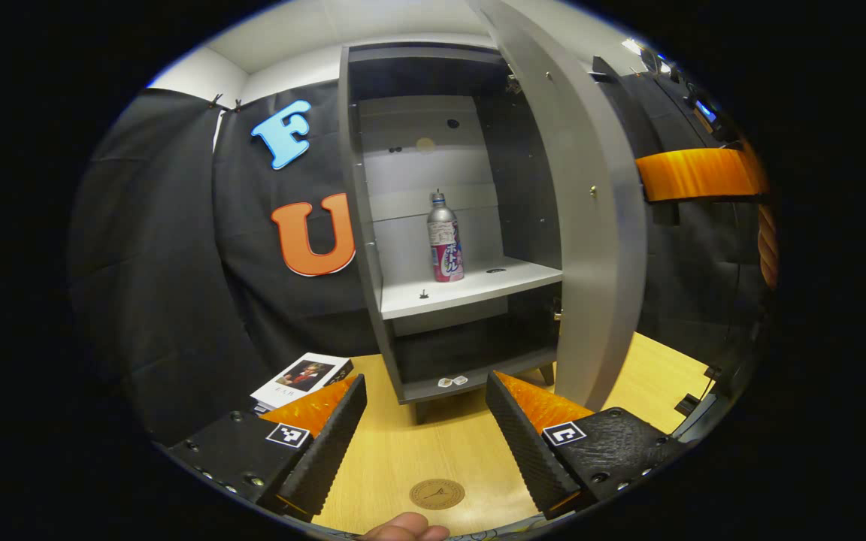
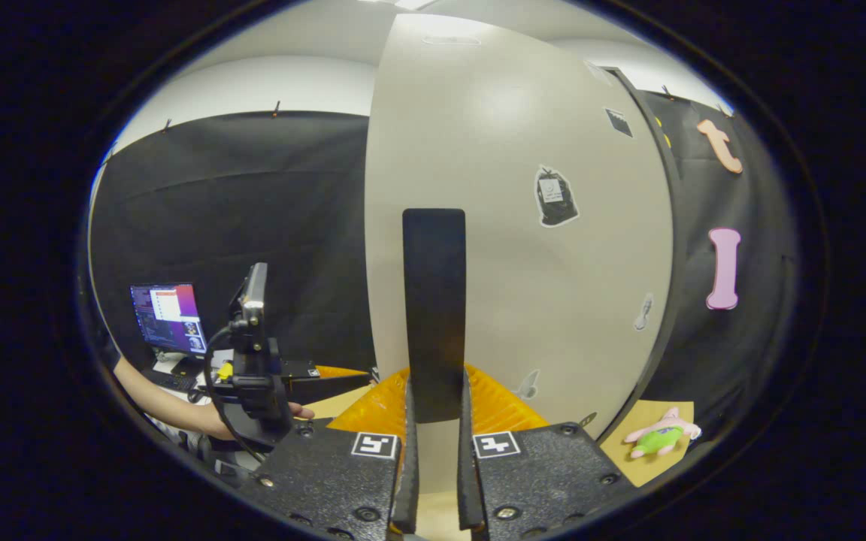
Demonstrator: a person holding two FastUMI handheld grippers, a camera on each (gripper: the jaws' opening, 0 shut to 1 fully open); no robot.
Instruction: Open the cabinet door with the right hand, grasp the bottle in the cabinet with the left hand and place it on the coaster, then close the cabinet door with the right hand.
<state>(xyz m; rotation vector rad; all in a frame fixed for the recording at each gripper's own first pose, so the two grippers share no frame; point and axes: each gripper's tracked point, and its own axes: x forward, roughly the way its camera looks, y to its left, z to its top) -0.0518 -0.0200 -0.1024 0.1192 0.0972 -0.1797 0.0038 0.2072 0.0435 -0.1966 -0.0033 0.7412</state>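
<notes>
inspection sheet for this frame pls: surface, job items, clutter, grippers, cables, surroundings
Surface: wooden table, bare between the left gripper's fingers.
Job's things: cabinet stands open, door swung wide; bottle upright on the middle shelf; coaster on the table, nothing on it.
Clutter: booklet left of the cabinet; plush toy on the table.
Grippers: left gripper open, facing the cabinet, apart from the bottle; right gripper shut on the door handle.
Cables: black cable looping by the other gripper.
Surroundings: laptop, black cloth wall.
</notes>
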